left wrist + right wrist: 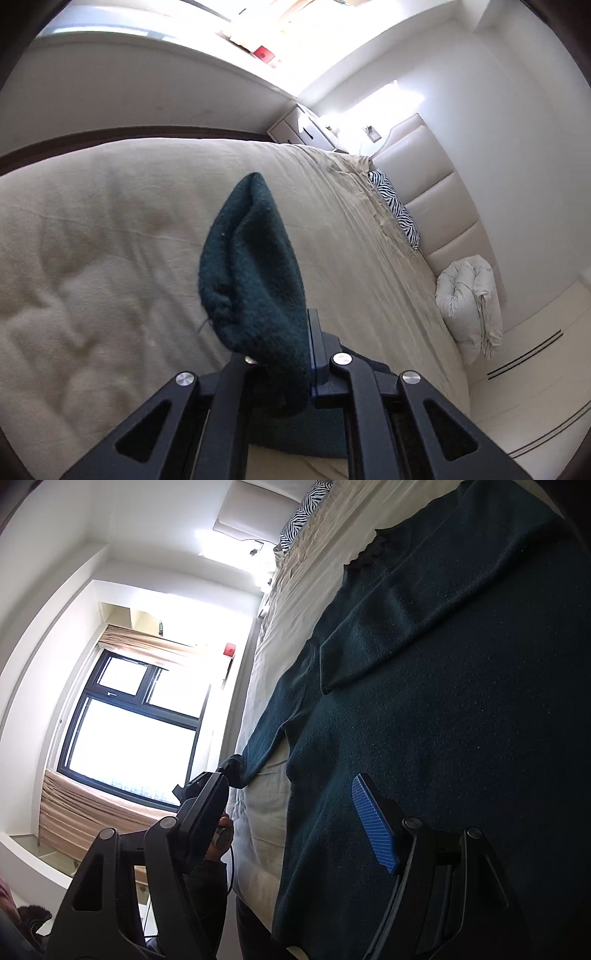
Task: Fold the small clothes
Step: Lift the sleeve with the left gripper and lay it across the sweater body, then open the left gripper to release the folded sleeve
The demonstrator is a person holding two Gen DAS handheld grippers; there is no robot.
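Observation:
A dark teal knit sweater (443, 701) lies spread on the beige bed (266, 812), one sleeve (273, 731) reaching towards the bed's edge. In the left wrist view my left gripper (295, 343) is shut on the end of that sleeve (251, 258), which stands up in a limp cone above the bed cover (92, 240). My right gripper (291, 805) is open. Its blue-padded finger (373, 823) hangs over the sweater's body, and its other finger (207, 805) is off the bed's edge. Nothing is pinched between them. A person's hand (221, 834) shows behind that finger.
A zebra-print pillow (395, 206) and a bundled white duvet (469, 306) lie against the padded headboard (424, 177). A white nightstand (295, 127) stands at the far corner. A bright window (129, 731) with beige curtains faces the bed's side.

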